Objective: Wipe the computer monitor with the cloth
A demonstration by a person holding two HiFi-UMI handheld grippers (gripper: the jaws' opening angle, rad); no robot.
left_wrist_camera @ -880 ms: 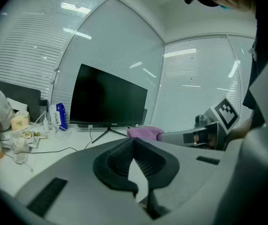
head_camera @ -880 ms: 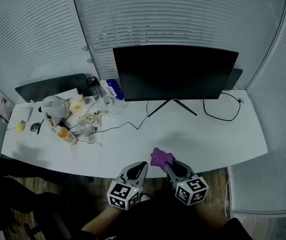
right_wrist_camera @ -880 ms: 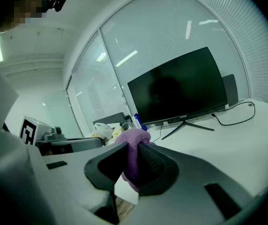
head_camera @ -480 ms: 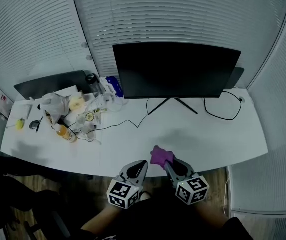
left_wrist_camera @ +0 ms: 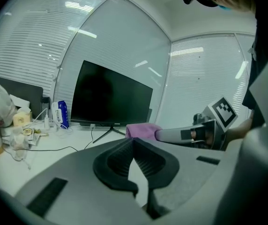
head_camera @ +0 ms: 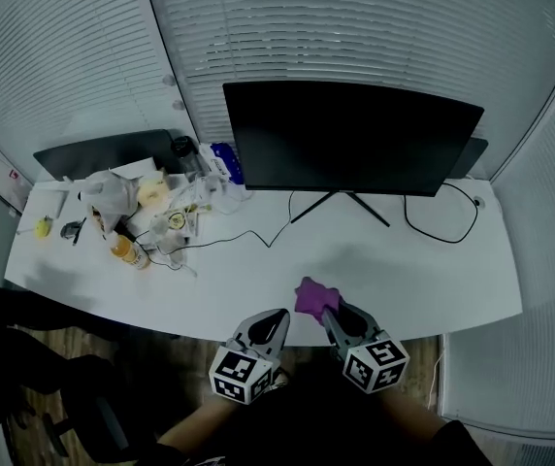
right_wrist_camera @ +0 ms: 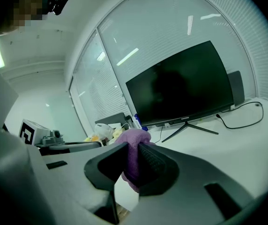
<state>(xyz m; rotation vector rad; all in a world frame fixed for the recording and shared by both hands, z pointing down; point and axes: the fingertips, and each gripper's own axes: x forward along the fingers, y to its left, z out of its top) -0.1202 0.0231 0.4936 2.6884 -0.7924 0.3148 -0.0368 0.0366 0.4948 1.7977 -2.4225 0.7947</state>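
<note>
Since the earlier frame, my viewpoint is creeping toward the desk (head_camera: 423, 270). The monitor (head_camera: 350, 136) is sitting a touch larger and further right, while both grippers are holding the same spot over the near edge.

That white desk is carrying everything. The dark monitor is standing upright on its splayed foot at the back, in front of the blinds (head_camera: 355, 27). It is facing me, so the whole screen is reachable from where I am steering. I am judging that the wipe itself is not yet under way, since the screen is well apart from the cloth.

A heap of bags and bottles (head_camera: 142, 216) is crowding the left end, clear of my path. A black cable (head_camera: 438, 226) is looping behind the foot on the right.

My left gripper (head_camera: 276, 320) is hovering idle beside its partner, its jaws pressed together on nothing. I am keeping it tucked in so it is not fouling the reach.

My right gripper (head_camera: 328, 311) is clamping the purple cloth (head_camera: 314, 297). The cloth (right_wrist_camera: 130, 165) is bunching out past the tips, which should let fabric rather than hard jaw meet the screen.
</note>
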